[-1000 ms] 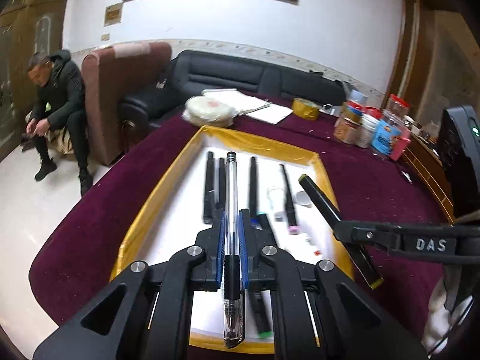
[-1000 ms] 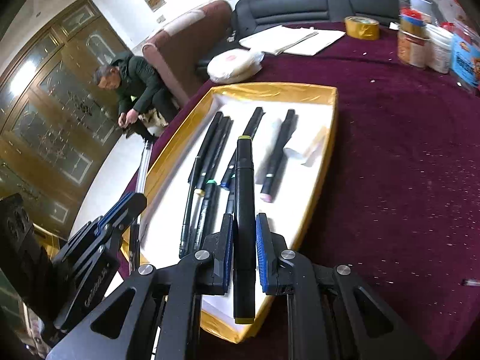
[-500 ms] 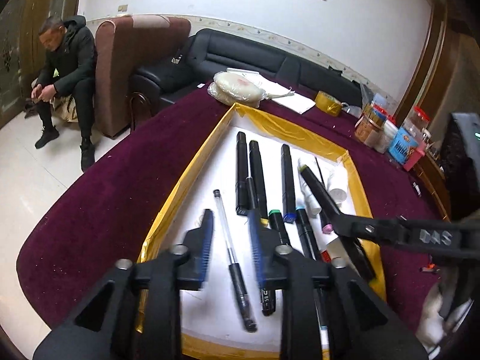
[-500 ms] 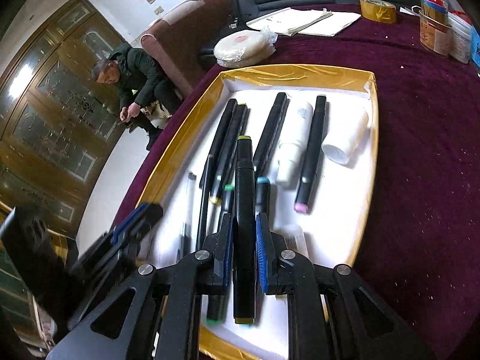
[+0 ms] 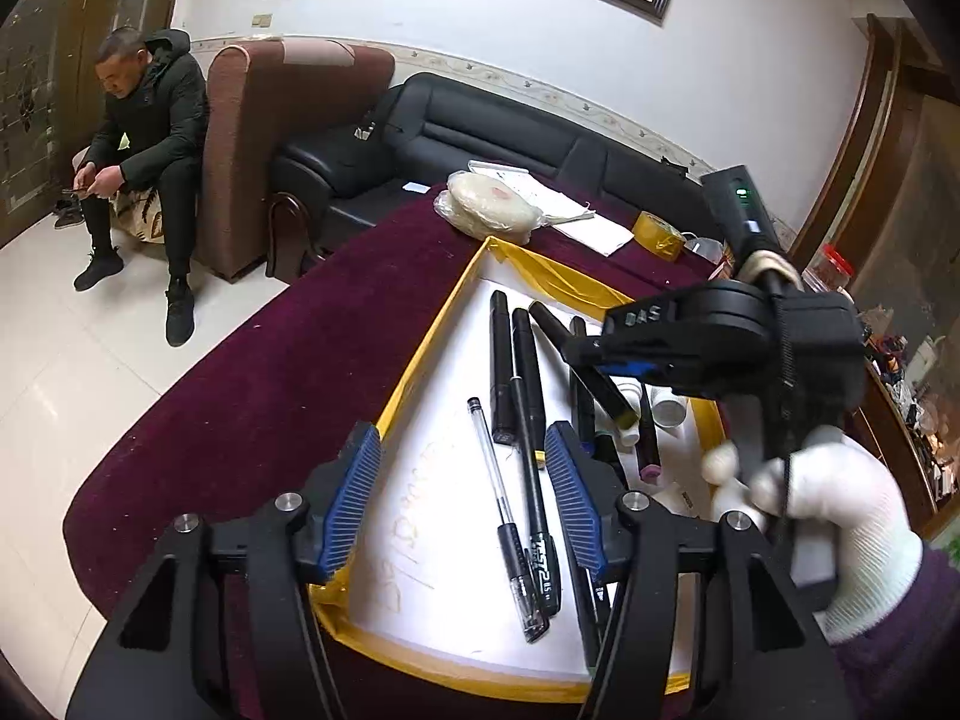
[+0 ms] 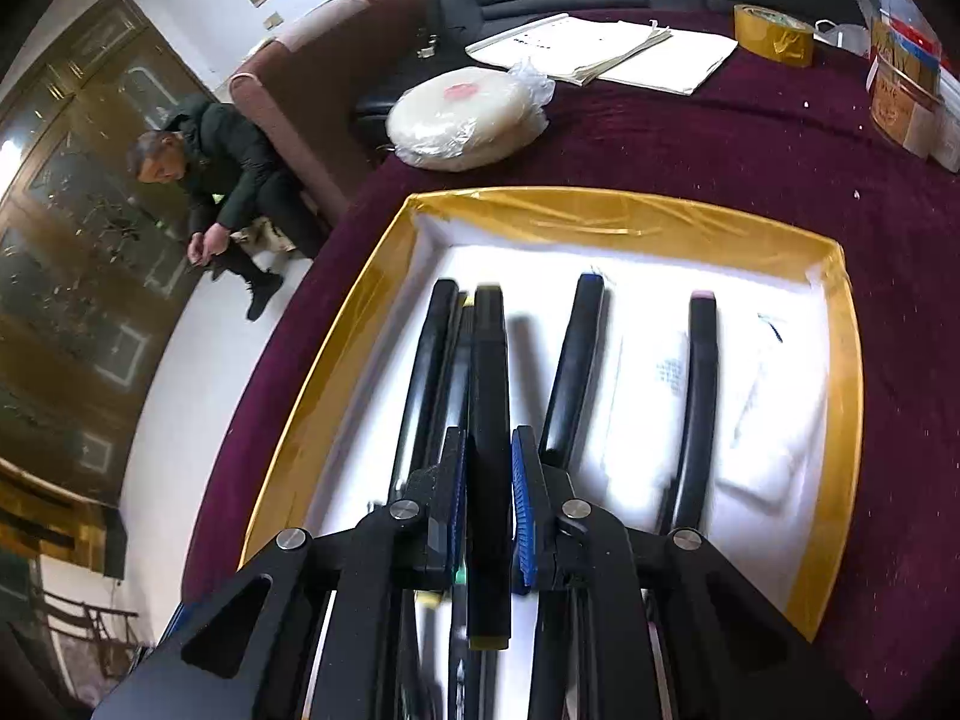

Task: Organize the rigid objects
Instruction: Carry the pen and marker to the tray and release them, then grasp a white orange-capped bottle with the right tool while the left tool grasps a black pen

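Observation:
A white tray with a gold rim (image 5: 420, 354) (image 6: 600, 210) lies on the maroon table and holds several black pens and markers. My left gripper (image 5: 465, 492) is open and empty above the tray's near end; a clear ballpoint pen (image 5: 501, 504) lies on the tray between its fingers. My right gripper (image 6: 487, 510) is shut on a black marker with yellow ends (image 6: 489, 396), held low over the tray beside the other markers. In the left wrist view the right gripper (image 5: 600, 360) holds that marker (image 5: 582, 369) over the tray's middle.
A wrapped round white disc (image 6: 462, 114), papers (image 6: 612, 48) and a tape roll (image 6: 774, 33) lie beyond the tray. Jars (image 6: 906, 96) stand at the far right. White tubes (image 5: 669, 411) lie in the tray's right part. A man (image 5: 144, 138) sits by an armchair on the left.
My left gripper opened and let the clear ballpoint pen drop onto the tray, then drew back. My right gripper carried its black marker forward and lower over the tray.

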`<action>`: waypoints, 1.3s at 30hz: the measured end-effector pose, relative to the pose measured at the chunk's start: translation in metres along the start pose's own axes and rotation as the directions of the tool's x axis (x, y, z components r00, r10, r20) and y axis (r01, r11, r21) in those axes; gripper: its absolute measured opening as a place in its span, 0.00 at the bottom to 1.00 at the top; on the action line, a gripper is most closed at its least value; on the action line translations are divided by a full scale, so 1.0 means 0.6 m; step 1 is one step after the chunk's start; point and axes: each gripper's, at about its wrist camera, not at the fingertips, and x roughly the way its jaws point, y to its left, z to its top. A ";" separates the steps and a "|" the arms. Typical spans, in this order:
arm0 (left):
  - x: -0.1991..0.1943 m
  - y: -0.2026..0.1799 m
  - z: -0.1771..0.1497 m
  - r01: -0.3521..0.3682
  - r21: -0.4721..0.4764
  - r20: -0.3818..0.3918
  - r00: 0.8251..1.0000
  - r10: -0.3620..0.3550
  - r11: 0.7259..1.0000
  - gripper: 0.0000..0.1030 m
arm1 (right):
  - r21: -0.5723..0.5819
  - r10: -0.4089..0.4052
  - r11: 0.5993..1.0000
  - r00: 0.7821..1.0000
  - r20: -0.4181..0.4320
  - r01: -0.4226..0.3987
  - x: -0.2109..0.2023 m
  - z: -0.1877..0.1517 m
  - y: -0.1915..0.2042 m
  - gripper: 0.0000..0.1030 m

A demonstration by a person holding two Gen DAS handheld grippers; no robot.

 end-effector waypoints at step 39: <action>-0.039 -0.332 -0.083 0.042 0.441 -0.031 0.999 -0.032 0.896 0.63 | 0.335 -0.140 0.941 0.947 0.289 0.037 -0.357 -0.193 -0.493 0.33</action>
